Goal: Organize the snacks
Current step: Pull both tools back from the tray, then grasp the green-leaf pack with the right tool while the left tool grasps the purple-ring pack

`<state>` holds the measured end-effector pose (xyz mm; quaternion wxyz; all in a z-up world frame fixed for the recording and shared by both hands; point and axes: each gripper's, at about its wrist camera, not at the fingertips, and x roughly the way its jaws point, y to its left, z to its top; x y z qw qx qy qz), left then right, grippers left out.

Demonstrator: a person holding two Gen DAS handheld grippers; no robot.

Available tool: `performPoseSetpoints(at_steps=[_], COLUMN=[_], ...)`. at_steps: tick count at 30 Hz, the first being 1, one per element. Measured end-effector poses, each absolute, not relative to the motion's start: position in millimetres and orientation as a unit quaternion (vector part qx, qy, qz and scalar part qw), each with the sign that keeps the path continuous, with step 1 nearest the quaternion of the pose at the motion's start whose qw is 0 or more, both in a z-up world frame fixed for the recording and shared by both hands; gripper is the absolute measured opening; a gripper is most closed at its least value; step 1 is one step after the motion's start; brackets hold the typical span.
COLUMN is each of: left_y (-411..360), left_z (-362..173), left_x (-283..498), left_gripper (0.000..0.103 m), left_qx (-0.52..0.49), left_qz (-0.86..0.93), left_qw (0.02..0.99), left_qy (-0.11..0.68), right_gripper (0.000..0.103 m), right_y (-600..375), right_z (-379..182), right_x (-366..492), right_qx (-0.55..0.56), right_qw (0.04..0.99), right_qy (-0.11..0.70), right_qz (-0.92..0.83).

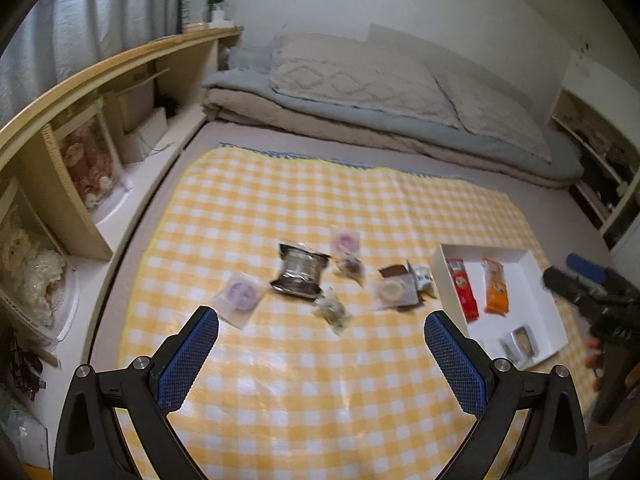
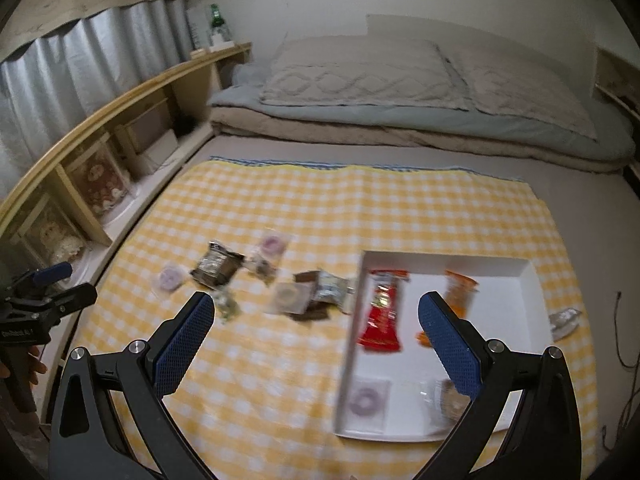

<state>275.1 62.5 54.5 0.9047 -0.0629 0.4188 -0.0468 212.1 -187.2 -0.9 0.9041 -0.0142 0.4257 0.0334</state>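
Bed (image 2: pixel 400 184) fills my view, a yellow checked cloth (image 2: pixel 280 360) spread over it. On the cloth, a white box (image 2: pixel 532 280) holds a red packet (image 2: pixel 382 316), an orange packet (image 2: pixel 460 292) and two small wrapped snacks. Loose snacks, among them a silver packet (image 1: pixel 298 276), lie scattered left of the box. My left gripper (image 1: pixel 320 334) and right gripper (image 2: pixel 316 320) hang wide, empty.

Cloth (image 1: pixel 280 208) yellow-white check; tray (image 2: pixel 440 264) white; packets red (image 2: pixel 382 316), orange (image 2: pixel 460 292); jaws blue.
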Motion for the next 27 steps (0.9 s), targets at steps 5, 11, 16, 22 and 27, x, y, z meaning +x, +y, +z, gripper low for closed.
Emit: performPoseSetpoints(at_steps=[5, 11, 16, 22, 27], left_y=[87.2, 103.0, 116.9, 109.0, 88.4], left_z=[40.6, 11.2, -32.6, -83.1, -122.2], left_x=[283.7, 325.3, 375.9, 427.4, 453.9], left_gripper=[0.103, 0.103, 0.103, 0.103, 0.102], left_qx=[-0.081, -0.07, -0.066, 0.012, 0.088], left_qz=[-0.03, -0.007, -0.016, -0.042, -0.069], left_qw=[0.902, 0.904, 0.897, 0.876, 0.854], left_qy=[0.423, 0.422, 0.438, 0.481, 0.508], right_gripper=[0.103, 0.103, 0.103, 0.1, 0.083], right_y=[-155.2, -119.7, -99.7, -95.1, -90.6], right_z=[-20.8, -63.9, -111.7, -163.2, -194.7], right_x=[225.1, 250.3, 272.3, 295.8, 306.0], right_qx=[-0.018, -0.031, -0.036, -0.029, -0.04], right_qw=[0.902, 0.893, 0.877, 0.857, 0.839], right_qy=[0.426, 0.428, 0.441, 0.472, 0.496], right_qz=[0.071, 0.134, 0.189, 0.205, 0.221])
